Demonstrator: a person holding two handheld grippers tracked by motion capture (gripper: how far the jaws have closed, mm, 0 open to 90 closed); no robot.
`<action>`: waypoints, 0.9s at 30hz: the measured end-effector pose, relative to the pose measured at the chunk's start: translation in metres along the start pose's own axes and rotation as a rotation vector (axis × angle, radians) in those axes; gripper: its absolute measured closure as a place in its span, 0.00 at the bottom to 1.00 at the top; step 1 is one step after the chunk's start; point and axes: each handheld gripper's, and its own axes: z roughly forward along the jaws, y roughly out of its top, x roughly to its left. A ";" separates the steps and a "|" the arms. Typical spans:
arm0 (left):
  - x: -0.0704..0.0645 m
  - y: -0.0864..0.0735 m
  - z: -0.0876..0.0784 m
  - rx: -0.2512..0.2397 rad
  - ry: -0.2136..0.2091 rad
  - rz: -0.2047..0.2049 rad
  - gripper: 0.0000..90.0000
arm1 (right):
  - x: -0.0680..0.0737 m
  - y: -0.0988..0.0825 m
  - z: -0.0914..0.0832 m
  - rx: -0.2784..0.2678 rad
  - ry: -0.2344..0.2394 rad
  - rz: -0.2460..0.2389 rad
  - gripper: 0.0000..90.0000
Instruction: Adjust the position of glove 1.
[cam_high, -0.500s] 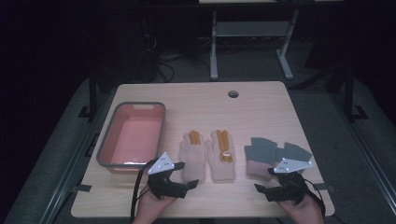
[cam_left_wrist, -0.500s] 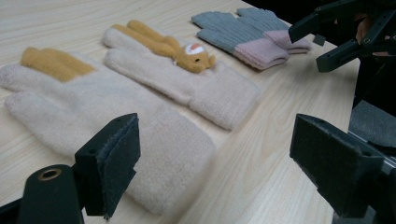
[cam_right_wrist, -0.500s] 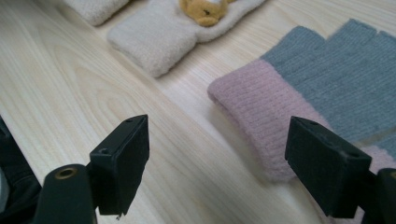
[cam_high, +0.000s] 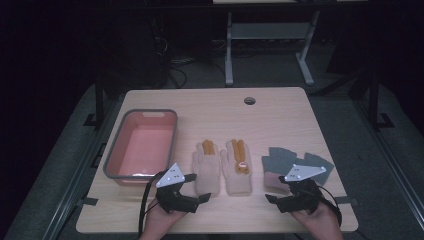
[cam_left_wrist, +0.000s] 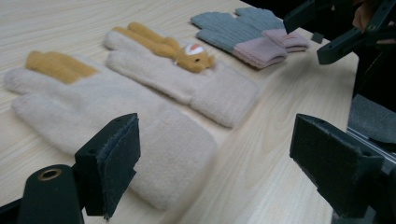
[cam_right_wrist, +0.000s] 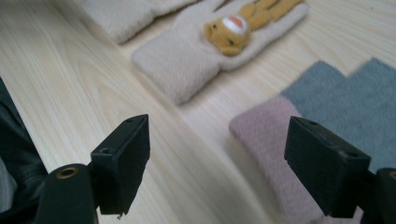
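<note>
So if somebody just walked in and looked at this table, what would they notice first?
Probably the fluffy cream gloves lying flat in the middle of the table, because the right one has a little orange animal face sewn on it. Next, the pink tub with a grey rim on the left. Grey gloves with pink cuffs lie on the right, just ahead of the right tool.

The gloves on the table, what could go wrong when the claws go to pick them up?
The two cream gloves lie close side by side, so the open left claw might catch both at once. The grey gloves overlap, pink cuffs together; the open right claw could lift the pair or drag one askew. A limp glove pinched by its cuff may snag on the rim of the tub.
</note>
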 end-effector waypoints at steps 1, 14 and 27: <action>0.001 0.000 0.000 -0.003 0.000 -0.007 0.17 | -0.001 0.003 0.001 0.004 0.006 -0.003 0.24; 0.002 -0.001 0.000 -0.003 0.002 -0.007 0.17 | -0.005 0.045 0.014 0.052 0.053 -0.068 0.25; 0.002 -0.001 0.000 -0.002 0.001 -0.002 0.18 | -0.006 0.080 0.037 0.126 0.086 -0.127 0.25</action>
